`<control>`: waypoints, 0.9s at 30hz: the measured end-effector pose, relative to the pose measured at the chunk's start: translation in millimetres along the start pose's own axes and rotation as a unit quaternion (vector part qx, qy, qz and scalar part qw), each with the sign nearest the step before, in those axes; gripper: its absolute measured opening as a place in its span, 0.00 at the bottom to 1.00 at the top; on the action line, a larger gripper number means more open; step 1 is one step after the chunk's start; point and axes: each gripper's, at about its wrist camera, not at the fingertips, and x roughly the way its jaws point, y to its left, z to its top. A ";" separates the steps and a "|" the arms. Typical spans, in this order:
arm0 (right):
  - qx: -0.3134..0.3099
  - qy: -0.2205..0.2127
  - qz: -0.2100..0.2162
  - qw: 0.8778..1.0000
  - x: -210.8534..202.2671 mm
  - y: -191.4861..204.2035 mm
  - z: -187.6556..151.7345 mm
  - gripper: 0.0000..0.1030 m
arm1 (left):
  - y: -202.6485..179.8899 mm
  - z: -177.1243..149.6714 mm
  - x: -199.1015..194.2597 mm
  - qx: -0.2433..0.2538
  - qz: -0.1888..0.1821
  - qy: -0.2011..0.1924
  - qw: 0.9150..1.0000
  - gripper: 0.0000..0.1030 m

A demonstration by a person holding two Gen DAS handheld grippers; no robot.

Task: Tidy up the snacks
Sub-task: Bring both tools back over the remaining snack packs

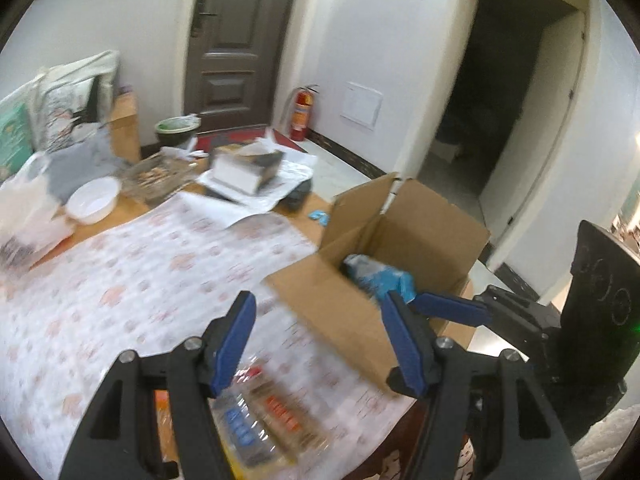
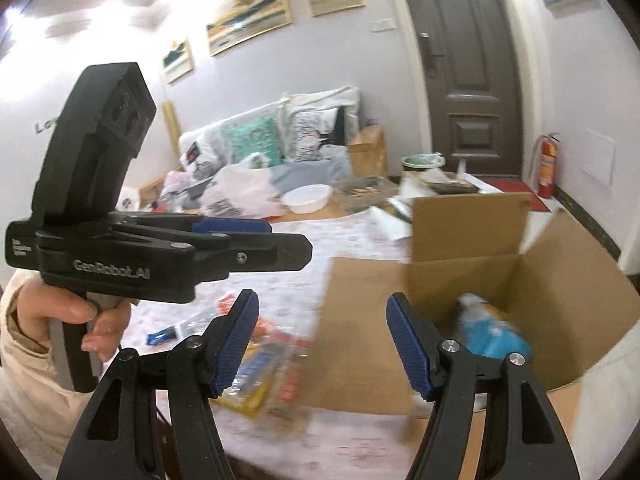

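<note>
Floral tablecloth (image 1: 140,272), corrugated (open) carton (image 1: 400,240)

Your two grippers share a scheme: the left gripper (image 1: 320,340) and the right gripper (image 2: 322,344) are black with ribbed blue pads. The tablecloth (image 1: 152,272) is white with a repeating pale pink print. The cardboard box (image 1: 424,236) is plain brown, and the packet (image 2: 494,334) inside it is bright blue with some white. The snack packs (image 1: 264,416) near you look clear with blue, orange-red and yellow labels, though blur hides the print. The bowl (image 1: 94,202) is white, the door (image 2: 466,64) dark brown, the fire extinguisher (image 1: 301,114) red.
</note>
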 end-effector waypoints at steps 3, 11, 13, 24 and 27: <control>-0.014 0.012 0.016 1.000 11.6 27.9 -2.3 0.55 | 22.4 -20.3 -14.3 -0.025 0.008 -0.011 1.000 0.60; -0.026 0.079 0.027 0.996 56.7 82.3 -26.1 0.54 | 84.1 -78.5 -23.8 -0.099 0.022 -0.011 0.995 0.60; -0.021 0.095 0.027 0.995 66.3 87.6 -33.4 0.54 | 93.3 -91.8 -20.8 -0.107 0.025 -0.006 0.994 0.60; 0.060 0.184 -0.018 0.981 130.9 72.8 -75.0 0.54 | 134.9 -139.2 8.5 -0.143 0.010 0.035 0.989 0.60; 0.063 0.193 -0.023 0.979 141.4 72.5 -77.4 0.54 | 139.2 -137.5 13.3 -0.146 0.000 0.035 0.989 0.60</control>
